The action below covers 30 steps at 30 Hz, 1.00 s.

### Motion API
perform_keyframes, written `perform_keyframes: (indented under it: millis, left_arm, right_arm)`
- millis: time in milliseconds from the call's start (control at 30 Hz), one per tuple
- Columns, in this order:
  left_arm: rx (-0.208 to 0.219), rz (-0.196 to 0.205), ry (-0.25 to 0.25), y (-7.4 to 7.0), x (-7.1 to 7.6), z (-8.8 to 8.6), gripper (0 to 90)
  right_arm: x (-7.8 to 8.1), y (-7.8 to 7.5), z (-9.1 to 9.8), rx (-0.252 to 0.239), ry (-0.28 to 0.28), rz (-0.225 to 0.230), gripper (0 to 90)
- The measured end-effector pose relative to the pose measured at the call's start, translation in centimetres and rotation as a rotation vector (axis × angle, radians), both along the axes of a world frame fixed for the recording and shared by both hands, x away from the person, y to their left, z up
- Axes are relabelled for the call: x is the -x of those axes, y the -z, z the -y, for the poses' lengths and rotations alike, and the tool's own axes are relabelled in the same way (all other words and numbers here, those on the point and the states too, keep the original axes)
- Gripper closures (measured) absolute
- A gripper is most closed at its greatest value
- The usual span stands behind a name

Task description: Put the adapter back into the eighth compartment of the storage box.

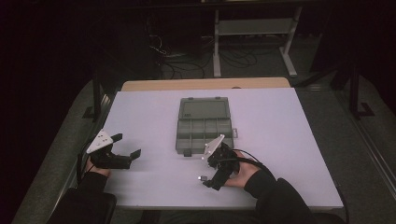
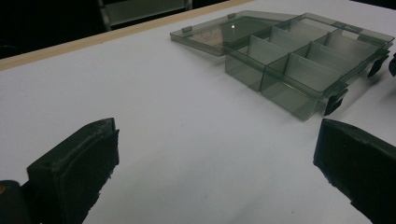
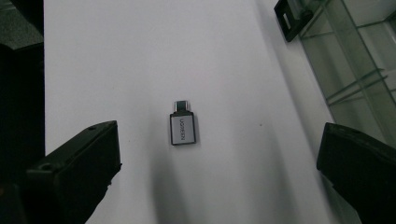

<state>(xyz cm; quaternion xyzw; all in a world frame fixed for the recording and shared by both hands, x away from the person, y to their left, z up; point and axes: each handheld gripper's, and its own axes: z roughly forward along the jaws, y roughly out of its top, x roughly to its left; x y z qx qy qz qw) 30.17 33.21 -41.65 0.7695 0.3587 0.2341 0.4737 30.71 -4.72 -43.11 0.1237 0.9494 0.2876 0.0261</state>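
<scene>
Small USB adapter (image 3: pixel 182 126) lies flat on desk (image 3: pixel 140 46), frame centre, between right tongs (image 3: pixel 217 163), spread wide. We judge it light, rigid, slick; grip long sides. Left tongs (image 2: pixel 215 163) also apart.

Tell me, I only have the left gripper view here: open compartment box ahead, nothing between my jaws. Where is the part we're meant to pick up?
Observer: A small silver adapter lies flat on the white table, straight ahead of the right gripper, in the gap its jaws frame.
Operator: Is the right gripper holding it?
Observer: No. In the right gripper view its jaws stand wide apart, the adapter untouched between them.
Operator: Where is that relative to the box?
Observer: In the high view the adapter sits near the table's front edge, on the person's side of the compartment box, apart from it.
Operator: And my left gripper?
Observer: The left gripper is open near the table's left edge, well clear of the box.
</scene>
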Motion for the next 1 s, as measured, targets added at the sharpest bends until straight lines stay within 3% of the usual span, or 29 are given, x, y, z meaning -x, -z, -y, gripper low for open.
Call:
perform_keyframes:
  millis: [200, 500, 1000]
  left_arm:
    - [0.000, 0.000, 0.001, 0.0, 0.0, 0.0, 0.0]
    - [0.000, 0.000, 0.001, 0.0, 0.0, 0.0, 0.0]
    - [0.001, 0.000, 0.001, 0.0, 0.0, 0.0, 0.0]
  right_arm:
    - [0.2, 0.1, -0.4, 0.014, -0.006, -0.004, 0.9]
    - [0.2, 0.1, -0.9, 0.001, -0.047, -0.019, 13.2]
    - [0.6, 0.3, -1.3, 0.032, -0.088, -0.042, 32.5]
